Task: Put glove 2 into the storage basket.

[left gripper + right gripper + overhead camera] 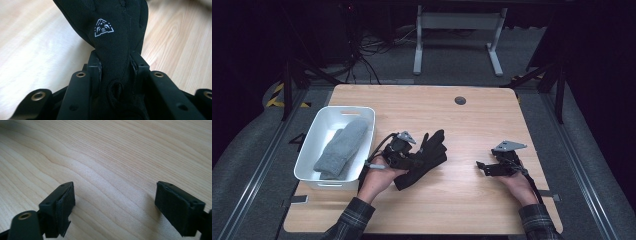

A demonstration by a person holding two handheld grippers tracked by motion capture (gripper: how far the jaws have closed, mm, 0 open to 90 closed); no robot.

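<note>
While the left gripper point(412, 159) pinches a black glove point(428, 159) at its cuff near the counter point(472, 125) centre, the pick-up step looks under way; next, probably carry it toward nine o'clock into the white bin point(314, 142) beside the grey mitten point(341, 149); the right gripper point(486, 169), jaws spread, holds nothing at three o'clock.
</note>
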